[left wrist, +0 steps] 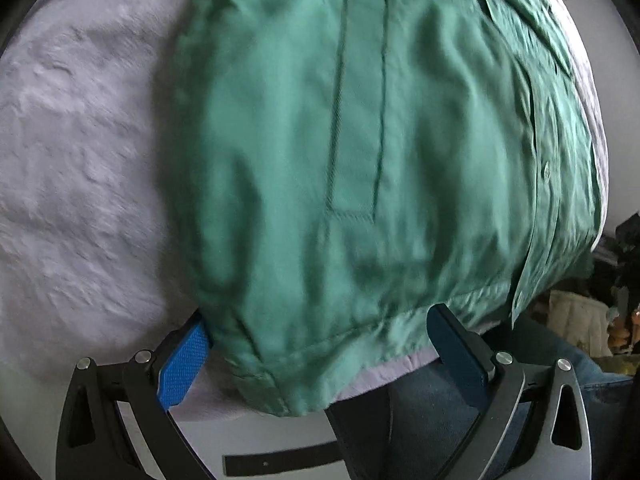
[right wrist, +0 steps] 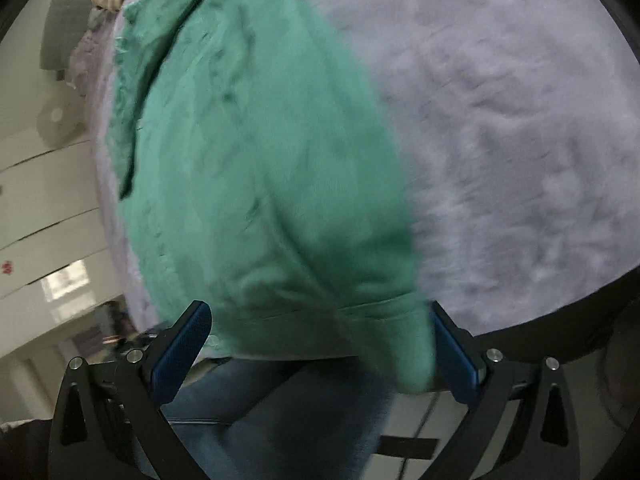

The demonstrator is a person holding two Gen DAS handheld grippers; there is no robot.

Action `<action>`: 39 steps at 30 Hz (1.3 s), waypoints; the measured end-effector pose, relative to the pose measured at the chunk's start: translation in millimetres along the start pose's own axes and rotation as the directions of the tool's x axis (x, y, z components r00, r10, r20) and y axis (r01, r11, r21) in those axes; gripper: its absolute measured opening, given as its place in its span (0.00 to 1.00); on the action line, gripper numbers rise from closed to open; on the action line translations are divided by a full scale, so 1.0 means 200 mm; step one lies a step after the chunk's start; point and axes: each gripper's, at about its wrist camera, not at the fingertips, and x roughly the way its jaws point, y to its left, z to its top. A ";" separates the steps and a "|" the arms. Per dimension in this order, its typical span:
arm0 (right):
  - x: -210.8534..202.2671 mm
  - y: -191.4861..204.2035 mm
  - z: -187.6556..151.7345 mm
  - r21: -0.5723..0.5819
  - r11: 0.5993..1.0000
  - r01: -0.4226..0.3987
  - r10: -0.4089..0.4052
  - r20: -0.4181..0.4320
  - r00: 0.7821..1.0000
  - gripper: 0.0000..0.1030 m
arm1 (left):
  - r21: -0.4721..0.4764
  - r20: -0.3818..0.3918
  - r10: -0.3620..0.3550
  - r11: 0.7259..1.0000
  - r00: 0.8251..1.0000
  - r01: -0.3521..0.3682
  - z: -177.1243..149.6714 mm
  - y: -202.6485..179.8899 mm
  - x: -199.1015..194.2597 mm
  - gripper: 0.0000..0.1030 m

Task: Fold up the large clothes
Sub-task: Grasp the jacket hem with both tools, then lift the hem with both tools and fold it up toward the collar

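A green button-up shirt (left wrist: 340, 152) was laid flat on a pale lilac fleece blanket (left wrist: 80, 160), its hem hanging slightly over the near edge. The hem was straddled by the left gripper (left wrist: 320, 356) and the right gripper (right wrist: 320, 352), both spread wide, with nothing pinched. Denim-clad legs (right wrist: 260, 408) were seen below. For a clean fold, both hem corners would best be pinched together, through every layer, before any lift was made.

bed: fuzzy lilac cover (right wrist: 520, 120) – wall: white panels (right wrist: 40, 208) – daylight
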 end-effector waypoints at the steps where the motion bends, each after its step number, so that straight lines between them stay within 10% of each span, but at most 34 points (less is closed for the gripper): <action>1: 0.01 0.03 0.00 -0.007 0.998 -0.054 0.054 0.002 0.999 1.00 | 0.011 -0.003 0.011 1.000 1.000 -0.011 -0.01 -0.01 0.02 1.00; 7: -0.01 0.16 0.02 -0.032 0.969 -0.246 0.246 0.014 0.969 1.00 | -0.012 0.003 0.004 1.000 1.000 -0.004 0.00 -0.07 0.02 0.99; 12: 0.03 0.16 0.04 -0.017 0.985 -0.169 0.169 0.004 0.986 0.99 | -0.032 0.002 0.067 0.997 0.998 -0.067 0.05 -0.01 0.00 0.56; 14: 0.04 0.14 0.04 0.011 0.989 -0.149 0.149 -0.004 0.989 0.87 | -0.037 0.012 0.041 0.999 0.999 -0.040 0.06 0.01 -0.03 0.33; 17: 0.04 0.12 0.04 0.016 0.999 -0.049 0.049 -0.025 0.998 0.22 | -0.014 0.021 0.008 1.000 1.000 -0.008 0.05 0.03 -0.10 0.22; 21: -0.02 0.13 0.03 0.003 0.994 -0.110 0.110 0.001 0.994 0.12 | -0.039 0.066 -0.131 0.990 0.989 0.134 0.07 0.08 -0.30 0.17; 31: -0.33 0.48 0.26 -0.101 0.883 -0.459 0.469 0.141 0.872 0.11 | -0.069 0.391 -0.369 0.902 0.844 0.426 0.33 0.20 -0.89 0.15; 39: -0.42 0.88 0.79 -0.185 0.847 -0.499 0.530 0.201 0.824 0.11 | -0.052 0.551 -0.327 0.905 0.768 0.422 0.87 0.09 -1.03 0.15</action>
